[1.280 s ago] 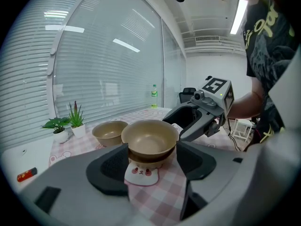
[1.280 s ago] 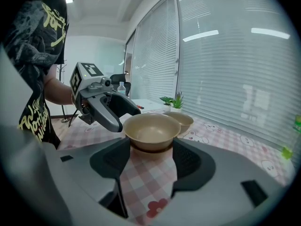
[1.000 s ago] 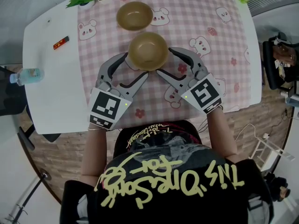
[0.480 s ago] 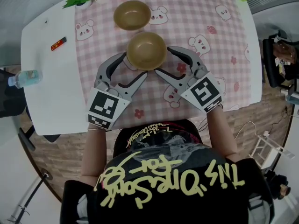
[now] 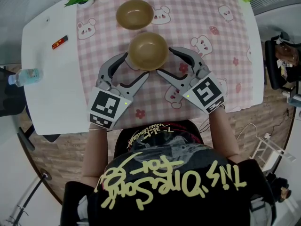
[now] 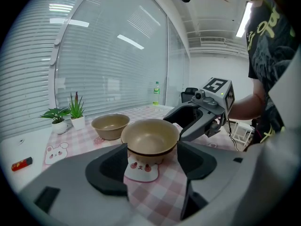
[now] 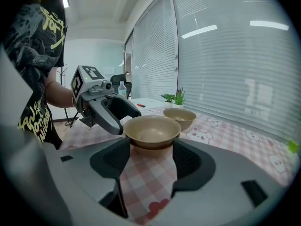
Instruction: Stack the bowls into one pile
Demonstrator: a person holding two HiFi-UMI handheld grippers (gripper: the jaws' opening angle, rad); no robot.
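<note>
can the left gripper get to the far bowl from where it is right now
Probably not straight ahead: the near bowl sits right at the left gripper's open jaws, between it and the far bowl. Going over it, or round its left side, looks free.

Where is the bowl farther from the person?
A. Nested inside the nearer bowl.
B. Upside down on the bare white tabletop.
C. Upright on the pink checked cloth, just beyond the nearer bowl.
C: the farther bowl stands open side up on the cloth, beyond the nearer bowl, not inside it.
</note>
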